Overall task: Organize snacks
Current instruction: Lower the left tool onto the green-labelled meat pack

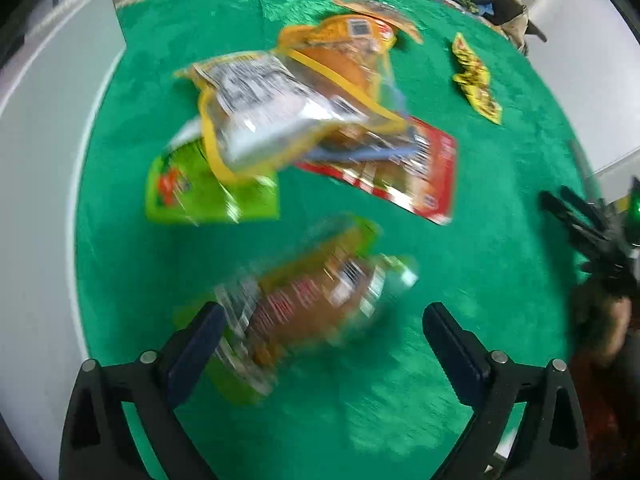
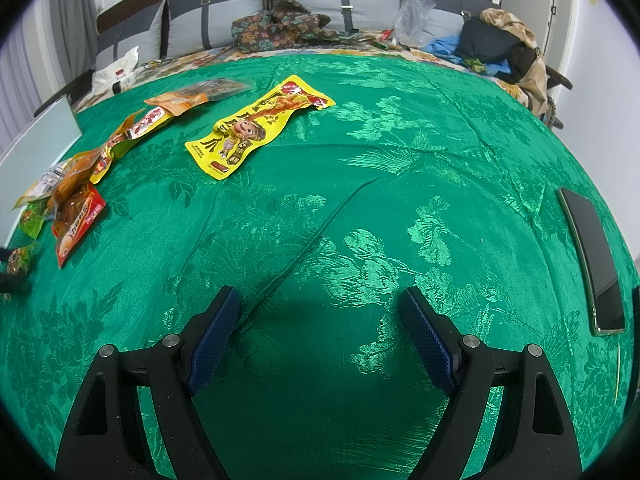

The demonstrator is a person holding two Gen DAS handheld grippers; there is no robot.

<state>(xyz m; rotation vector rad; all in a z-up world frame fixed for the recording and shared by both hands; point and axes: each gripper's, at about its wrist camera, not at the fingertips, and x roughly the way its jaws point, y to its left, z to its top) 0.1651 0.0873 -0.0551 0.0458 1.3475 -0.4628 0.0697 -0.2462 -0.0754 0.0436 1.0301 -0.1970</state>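
Observation:
In the left wrist view my left gripper [image 1: 324, 332] is open low over the green cloth [image 1: 480, 240]. A blurred brown and green snack packet [image 1: 304, 300] lies between its fingers, close against the left finger [image 1: 196, 344] and apart from the right one. Beyond it is a pile of packets: a yellow and white one [image 1: 272, 108] on top, a green one [image 1: 200, 192], a red one [image 1: 404, 172] and an orange one [image 1: 348, 40]. A long yellow packet [image 2: 260, 128] lies alone. My right gripper [image 2: 320, 320] is open over bare cloth, holding nothing.
A dark phone [image 2: 596, 260] lies on the cloth at the right edge. Clothes [image 2: 500, 40], a plastic bag [image 2: 412, 16] and grey cushions [image 2: 240, 4] fill the far side. A white panel [image 1: 52, 128] borders the cloth on the left.

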